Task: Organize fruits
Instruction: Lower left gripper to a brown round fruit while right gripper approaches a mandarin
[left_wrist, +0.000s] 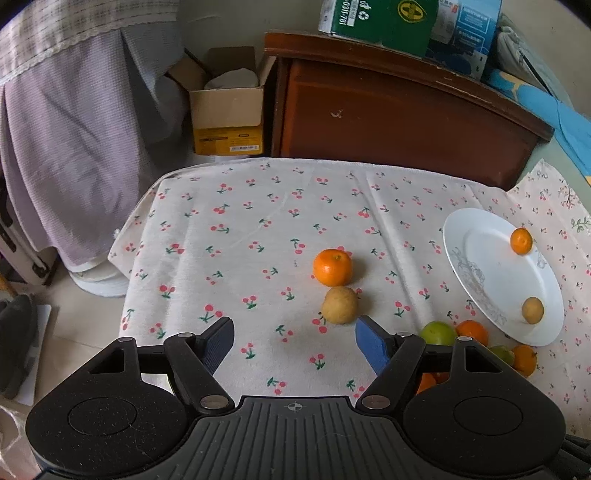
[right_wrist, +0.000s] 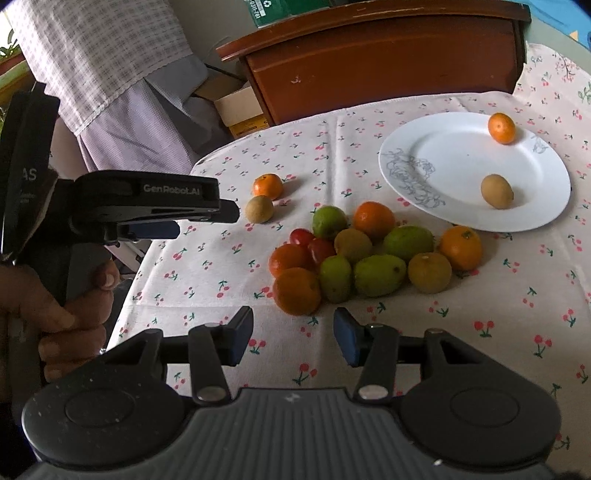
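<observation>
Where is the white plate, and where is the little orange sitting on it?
white plate (right_wrist: 476, 166), right wrist view, bare middle of the plate.
little orange (right_wrist: 501, 128), right wrist view, middle of its peel.

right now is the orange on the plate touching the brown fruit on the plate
Apart. The right wrist view shows the orange near the far rim of the plate and the brown fruit nearer, with bare white plate between them.
</observation>
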